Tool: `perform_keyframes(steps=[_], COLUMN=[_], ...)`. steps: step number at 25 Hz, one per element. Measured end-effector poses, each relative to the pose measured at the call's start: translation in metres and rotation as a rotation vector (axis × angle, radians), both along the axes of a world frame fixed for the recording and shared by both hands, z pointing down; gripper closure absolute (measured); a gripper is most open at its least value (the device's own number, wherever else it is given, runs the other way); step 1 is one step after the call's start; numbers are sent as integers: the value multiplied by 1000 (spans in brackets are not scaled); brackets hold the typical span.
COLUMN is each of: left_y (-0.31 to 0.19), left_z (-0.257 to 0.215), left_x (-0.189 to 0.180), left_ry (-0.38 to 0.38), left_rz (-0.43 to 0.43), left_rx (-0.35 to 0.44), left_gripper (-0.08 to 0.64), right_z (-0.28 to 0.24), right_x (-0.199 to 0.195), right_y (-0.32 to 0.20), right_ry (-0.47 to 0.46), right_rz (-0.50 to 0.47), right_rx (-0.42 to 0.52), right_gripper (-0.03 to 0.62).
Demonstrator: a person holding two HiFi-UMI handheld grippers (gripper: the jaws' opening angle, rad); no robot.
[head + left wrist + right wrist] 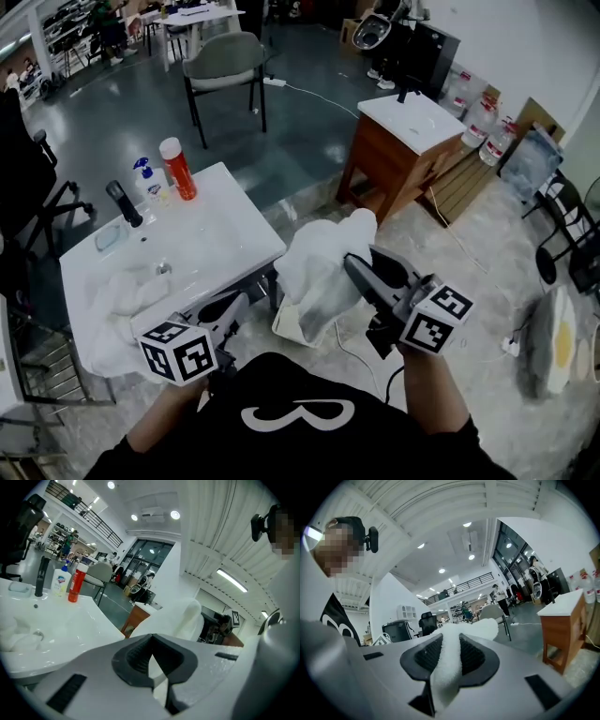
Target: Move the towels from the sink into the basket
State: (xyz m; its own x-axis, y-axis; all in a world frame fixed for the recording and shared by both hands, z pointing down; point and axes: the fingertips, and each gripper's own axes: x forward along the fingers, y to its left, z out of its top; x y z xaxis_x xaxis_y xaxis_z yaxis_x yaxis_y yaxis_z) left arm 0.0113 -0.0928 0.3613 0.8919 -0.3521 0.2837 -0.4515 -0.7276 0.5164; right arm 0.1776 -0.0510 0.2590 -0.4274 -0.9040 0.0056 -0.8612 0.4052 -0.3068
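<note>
Nothing legible: labels on the red bottle (pixel 177 169) and spray bottle (pixel 147 180) blur.

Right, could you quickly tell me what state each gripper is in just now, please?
Left gripper: closed, with nothing between its jaws.
Right gripper: closed on a white towel.

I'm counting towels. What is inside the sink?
A crumpled white towel lies at the near end of the sink. The left gripper and its marker cube cover the towel's near edge, and anything beneath the towel is hidden.
</note>
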Motion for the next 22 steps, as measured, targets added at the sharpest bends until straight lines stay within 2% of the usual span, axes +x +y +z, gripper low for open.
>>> perform_keyframes(steps=[8,16,22], left_y=[-9,-27,-47], left_z=[24,66,98], left_x=[39,59,64], left_ry=[-40,-96,-113], left_rz=[46,50,21], left_rx=[-25,-66,-117], left_gripper=[555,555,555], right_z=[64,167,254], right_x=[41,73,85], right_y=[-16,-39,-68], right_ry=[-21,-34,-1], right_rz=[86,171,208], right_rx=[-133,-316,-455], right_gripper=[491,491,489])
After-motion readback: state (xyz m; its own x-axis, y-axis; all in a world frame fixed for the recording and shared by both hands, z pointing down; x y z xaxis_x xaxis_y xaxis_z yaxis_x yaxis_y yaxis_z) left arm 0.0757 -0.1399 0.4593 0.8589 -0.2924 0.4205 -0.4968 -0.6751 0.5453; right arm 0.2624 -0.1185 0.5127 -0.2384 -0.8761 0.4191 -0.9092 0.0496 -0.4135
